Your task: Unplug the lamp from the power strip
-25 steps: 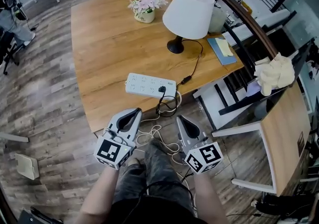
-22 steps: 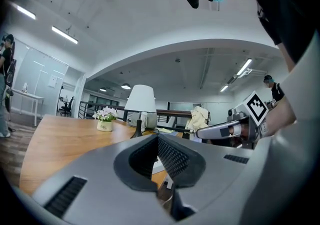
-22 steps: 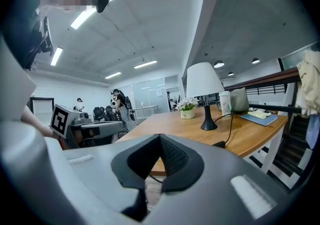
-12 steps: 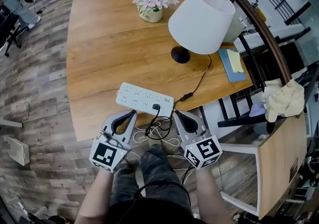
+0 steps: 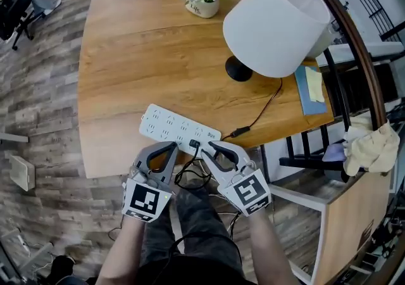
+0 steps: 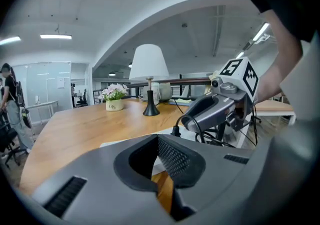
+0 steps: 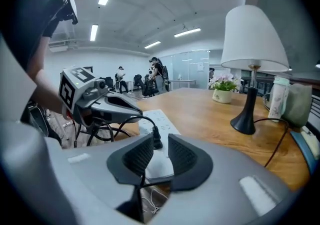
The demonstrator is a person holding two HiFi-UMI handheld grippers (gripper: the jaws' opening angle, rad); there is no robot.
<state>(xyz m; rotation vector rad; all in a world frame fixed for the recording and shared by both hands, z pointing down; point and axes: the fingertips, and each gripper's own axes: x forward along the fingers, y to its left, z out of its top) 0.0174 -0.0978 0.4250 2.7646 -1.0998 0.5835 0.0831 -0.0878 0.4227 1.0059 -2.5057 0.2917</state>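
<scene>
The right gripper [image 7: 158,144] has its jaws opening, with the black plug [image 5: 194,145] lined up in the gap ahead and the pads not pressing on it. The plug sits in the near end of the power strip [image 5: 171,126]. Its cord [image 7: 131,185] also runs back between the jaws, so closing here could pinch the cord instead of the plug body, and a pull would strain the wire.

The left gripper [image 5: 169,146], pressed together and empty, hovers just beside the power strip without touching it. Unheld, the strip may lift with the plug or slide off the worktop [image 5: 126,56] edge it lies along. A hard tug might also jerk the lamp [image 5: 275,21] beyond the strip.
</scene>
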